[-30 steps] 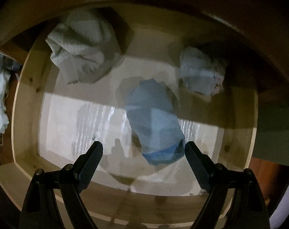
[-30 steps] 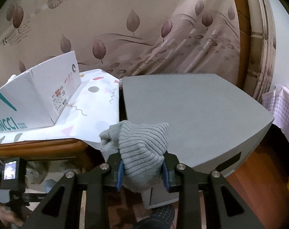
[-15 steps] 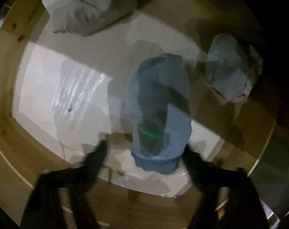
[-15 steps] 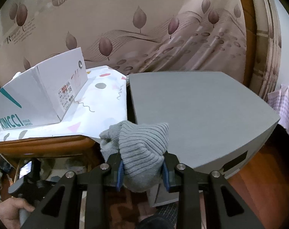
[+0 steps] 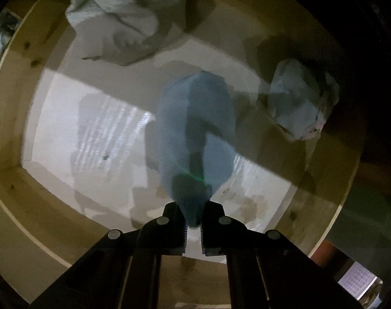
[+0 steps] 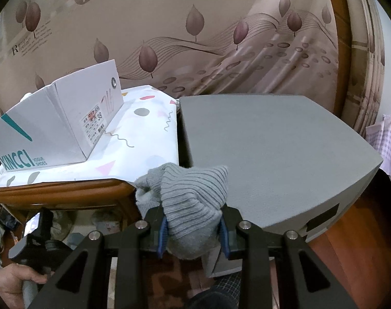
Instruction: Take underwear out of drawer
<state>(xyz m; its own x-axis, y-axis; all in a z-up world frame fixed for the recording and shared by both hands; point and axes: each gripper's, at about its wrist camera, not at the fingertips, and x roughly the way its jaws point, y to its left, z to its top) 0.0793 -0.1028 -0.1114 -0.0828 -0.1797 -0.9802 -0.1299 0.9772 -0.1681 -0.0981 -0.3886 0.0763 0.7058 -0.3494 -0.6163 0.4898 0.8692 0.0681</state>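
In the left wrist view I look straight down into an open wooden drawer with a white lined floor. A blue piece of underwear lies in its middle, and my left gripper is shut on its near edge, the cloth bunched between the pads. A pale grey bundle sits in the far left corner and a light blue bundle at the right. In the right wrist view my right gripper is shut on a grey ribbed garment, held above the floor in front of a grey cabinet.
The grey cabinet top fills the right wrist view. A wooden table to its left carries a patterned cloth and a white shoe box. A hand grips the other handle at lower left. A leaf-patterned curtain hangs behind.
My left gripper has dropped into the drawer, rolled slightly, and gone from wide open to shut on the blue underwear's near edge. The right gripper keeps its hold on the grey garment.
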